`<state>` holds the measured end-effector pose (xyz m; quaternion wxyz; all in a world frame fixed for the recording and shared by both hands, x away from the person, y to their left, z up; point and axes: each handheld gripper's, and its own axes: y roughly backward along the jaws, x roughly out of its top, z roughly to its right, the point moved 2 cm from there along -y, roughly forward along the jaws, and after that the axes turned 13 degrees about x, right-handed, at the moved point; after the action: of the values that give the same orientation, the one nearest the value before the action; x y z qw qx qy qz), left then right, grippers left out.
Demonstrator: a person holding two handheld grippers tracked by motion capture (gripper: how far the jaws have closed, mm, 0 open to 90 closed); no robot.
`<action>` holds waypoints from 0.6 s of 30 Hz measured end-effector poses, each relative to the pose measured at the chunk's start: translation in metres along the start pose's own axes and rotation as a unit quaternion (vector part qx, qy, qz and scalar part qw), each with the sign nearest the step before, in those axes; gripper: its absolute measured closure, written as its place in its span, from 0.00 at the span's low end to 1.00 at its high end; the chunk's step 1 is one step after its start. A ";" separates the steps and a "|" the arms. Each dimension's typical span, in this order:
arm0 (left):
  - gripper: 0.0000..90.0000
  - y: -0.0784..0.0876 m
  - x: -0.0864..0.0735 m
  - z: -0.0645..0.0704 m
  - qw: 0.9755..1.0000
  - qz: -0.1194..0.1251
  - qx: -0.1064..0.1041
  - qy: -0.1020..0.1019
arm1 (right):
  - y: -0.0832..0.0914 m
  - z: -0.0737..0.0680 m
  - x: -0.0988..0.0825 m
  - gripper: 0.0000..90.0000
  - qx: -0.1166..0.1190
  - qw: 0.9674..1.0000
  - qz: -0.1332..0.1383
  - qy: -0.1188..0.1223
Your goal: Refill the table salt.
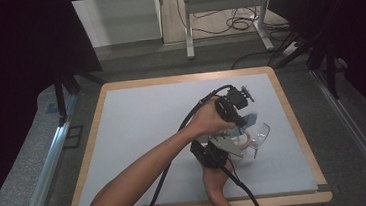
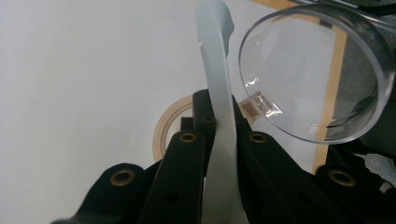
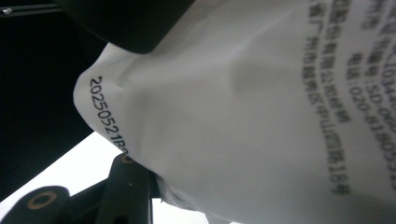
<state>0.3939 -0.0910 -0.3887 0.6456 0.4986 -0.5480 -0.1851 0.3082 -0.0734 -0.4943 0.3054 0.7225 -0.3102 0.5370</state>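
Wood-rimmed table [image 1: 91,156], topped by a pale grey mat, set on grey carpet between dark curtains. Both forearms are extended from the near edge and crossed towards the right half. Left gripper [image 2: 219,140]: black jaws are clamped on a thin, pale, flexible strip [image 2: 218,88], held upright. Right gripper [image 3: 154,186]: jaws are closed on a white crumpled packet [image 3: 243,112] printed with black characters. Clear plastic cup [image 1: 258,132], round-rimmed, is seen tilted near the right edge, just beside the strip. Tan tape ring [image 2: 161,128] lies flat on the mat.
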 end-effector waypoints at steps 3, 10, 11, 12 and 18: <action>1.00 -0.004 -0.001 -0.001 1.000 -0.006 0.000 0.000 | -0.001 0.000 -0.002 0.60 0.001 1.000 -0.001 -0.006; 1.00 -0.001 0.002 -0.001 1.000 -0.005 0.002 -0.002 | -0.001 0.001 0.001 0.60 0.002 1.000 0.007 -0.017; 1.00 -0.001 0.003 0.000 1.000 -0.005 0.002 -0.003 | -0.001 0.001 0.001 0.60 0.003 1.000 0.008 -0.017; 1.00 0.000 0.003 0.000 1.000 -0.005 0.003 -0.003 | -0.001 0.001 0.002 0.60 0.003 1.000 0.009 -0.014; 1.00 0.001 0.004 0.001 1.000 -0.003 0.003 -0.003 | 0.000 0.001 0.004 0.60 0.002 1.000 0.010 -0.014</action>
<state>0.3941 -0.0943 -0.3857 0.6416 0.5020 -0.5489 -0.1869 0.3097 -0.0751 -0.4907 0.2942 0.7272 -0.3210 0.5307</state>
